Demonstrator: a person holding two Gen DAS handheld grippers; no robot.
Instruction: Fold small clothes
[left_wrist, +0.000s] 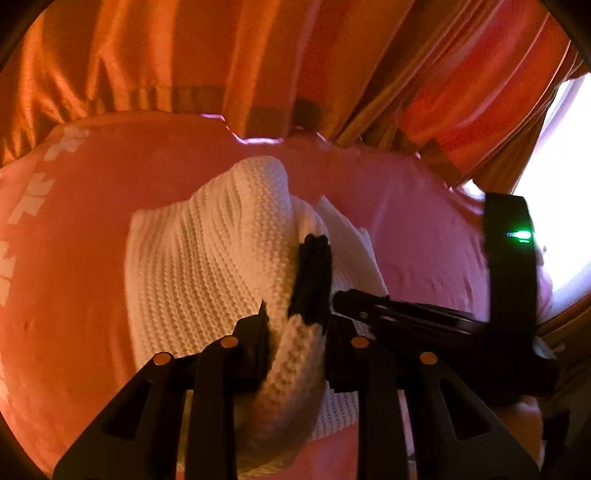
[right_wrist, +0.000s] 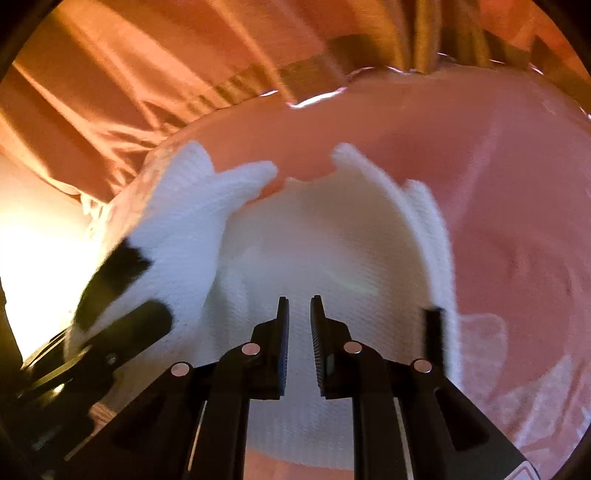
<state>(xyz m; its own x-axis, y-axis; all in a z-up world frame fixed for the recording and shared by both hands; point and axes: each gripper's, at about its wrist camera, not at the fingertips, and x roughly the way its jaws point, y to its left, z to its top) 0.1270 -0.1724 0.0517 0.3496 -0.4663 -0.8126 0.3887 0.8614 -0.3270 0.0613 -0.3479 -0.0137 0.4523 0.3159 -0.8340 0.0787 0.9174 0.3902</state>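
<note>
A small white knit garment (left_wrist: 207, 258) with a black trim patch (left_wrist: 314, 273) lies partly lifted over a pink cover (left_wrist: 92, 221). My left gripper (left_wrist: 295, 328) is shut on a bunched fold of it, which bulges out between the fingers. In the right wrist view the garment (right_wrist: 332, 240) spreads below my right gripper (right_wrist: 299, 314). Its jaws stand a narrow gap apart with nothing between the pads. The left gripper (right_wrist: 122, 332) shows at the left there, lifting a flap with black trim (right_wrist: 110, 273). The right gripper's body (left_wrist: 406, 321) crosses the left wrist view's right side.
Orange satin curtains (left_wrist: 221, 55) hang right behind the pink cover's far edge (right_wrist: 406, 92). A bright window (left_wrist: 565, 184) glares at the right. White printed marks (left_wrist: 33, 199) run along the cover's left side. Another black strip (right_wrist: 434, 332) edges the garment's right side.
</note>
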